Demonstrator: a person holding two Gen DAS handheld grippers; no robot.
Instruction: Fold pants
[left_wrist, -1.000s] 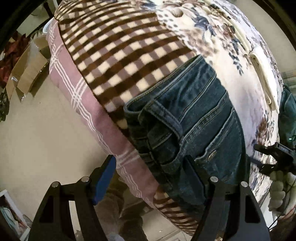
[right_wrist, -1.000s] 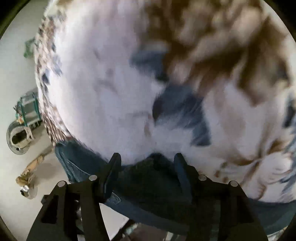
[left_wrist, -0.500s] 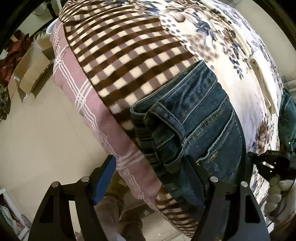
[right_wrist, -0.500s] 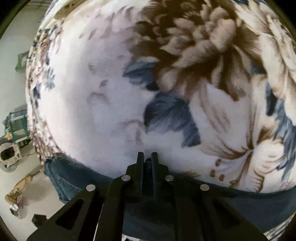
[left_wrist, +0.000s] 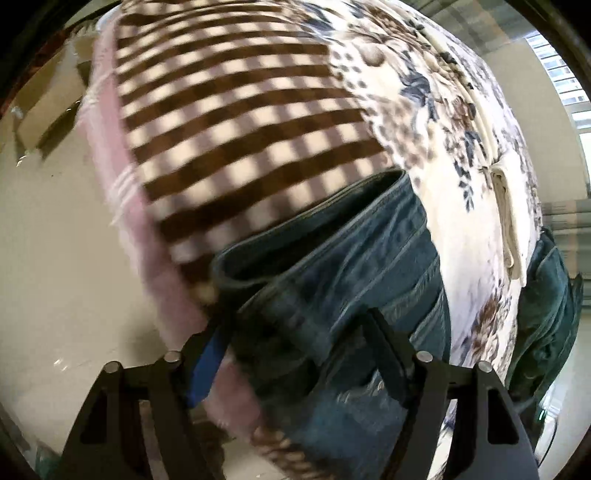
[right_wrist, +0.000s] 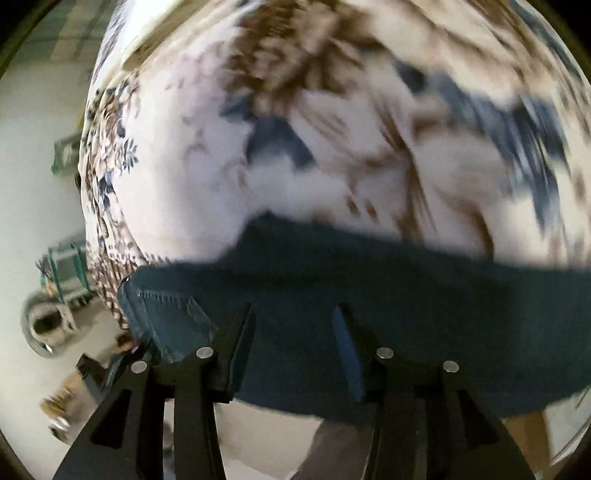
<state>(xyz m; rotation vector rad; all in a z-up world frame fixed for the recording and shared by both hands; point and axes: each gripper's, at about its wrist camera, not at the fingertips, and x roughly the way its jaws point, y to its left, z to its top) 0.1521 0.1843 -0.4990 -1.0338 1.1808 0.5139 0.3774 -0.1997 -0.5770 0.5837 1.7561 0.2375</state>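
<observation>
So both grippers are wide open: left gripper straddles the jeans waistband, right gripper hovers over denim.

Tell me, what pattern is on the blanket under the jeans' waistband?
Brown-and-cream checks on the fleece blanket, clearest in the left wrist view.

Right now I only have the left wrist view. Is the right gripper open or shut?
Observer: Open. The right gripper has its fingers apart, with nothing clamped.
Operator: What is in front of it?
Observer: The jeans, lying across the floral blanket.
Operator: Any landmark on the denim there?
Observer: A stitched pocket, just left of the gripper.
</observation>
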